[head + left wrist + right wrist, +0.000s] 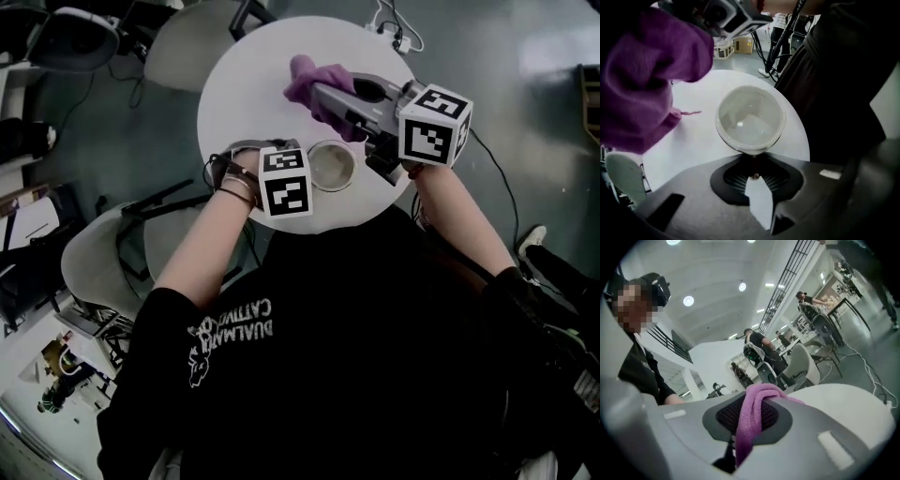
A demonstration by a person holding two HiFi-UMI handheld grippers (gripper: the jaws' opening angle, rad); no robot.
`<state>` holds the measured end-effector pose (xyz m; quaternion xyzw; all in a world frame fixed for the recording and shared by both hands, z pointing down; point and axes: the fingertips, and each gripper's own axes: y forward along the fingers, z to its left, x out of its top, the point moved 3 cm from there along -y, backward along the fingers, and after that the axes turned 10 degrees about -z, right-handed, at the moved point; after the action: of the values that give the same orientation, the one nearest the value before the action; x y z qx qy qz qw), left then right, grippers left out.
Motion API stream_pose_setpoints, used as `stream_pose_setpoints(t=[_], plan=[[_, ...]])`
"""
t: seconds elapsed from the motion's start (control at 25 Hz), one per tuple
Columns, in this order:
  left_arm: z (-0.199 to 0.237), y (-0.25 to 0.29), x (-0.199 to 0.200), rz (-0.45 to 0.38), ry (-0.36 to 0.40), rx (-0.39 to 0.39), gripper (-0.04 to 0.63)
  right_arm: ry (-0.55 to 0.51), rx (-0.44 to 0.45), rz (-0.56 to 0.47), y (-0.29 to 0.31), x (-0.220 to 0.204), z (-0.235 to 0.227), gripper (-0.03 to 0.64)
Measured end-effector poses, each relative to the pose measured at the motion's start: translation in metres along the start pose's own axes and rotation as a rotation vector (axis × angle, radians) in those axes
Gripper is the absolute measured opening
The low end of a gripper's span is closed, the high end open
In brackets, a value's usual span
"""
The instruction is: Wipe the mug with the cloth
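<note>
Standing upright, mouth upward: mug (332, 165)

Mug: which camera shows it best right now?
Left gripper view: the mug fills the centre, open mouth and inside visible, its near wall between the jaws of the left gripper. Head view shows the mug small, from above. Right gripper view shows no mug, only the purple cloth.

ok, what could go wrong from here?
1. The left gripper pinches the mug only at its near edge; wiping pressure could twist it loose.
2. The mug stands close to the table edge, so a shove might tip it off.
3. The cloth could pull from the right gripper.
</note>
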<state>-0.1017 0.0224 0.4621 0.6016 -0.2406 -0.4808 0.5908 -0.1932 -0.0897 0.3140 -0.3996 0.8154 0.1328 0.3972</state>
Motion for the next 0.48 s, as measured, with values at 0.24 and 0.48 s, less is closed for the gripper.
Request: stream_pose_setpoints(t=[0.24,0.48], plan=[[-0.004,0.002,-0.011,-0.183,-0.084,0.104,0.061,-0.083,-0.010,-0.154,-0.030,0.055,0.050,0.037],[-0.013,-0.001,-0.006,-0.177,-0.072,0.145,0.061,-0.197,-0.147,-0.198,-0.066,0.059,0.099,0.037]])
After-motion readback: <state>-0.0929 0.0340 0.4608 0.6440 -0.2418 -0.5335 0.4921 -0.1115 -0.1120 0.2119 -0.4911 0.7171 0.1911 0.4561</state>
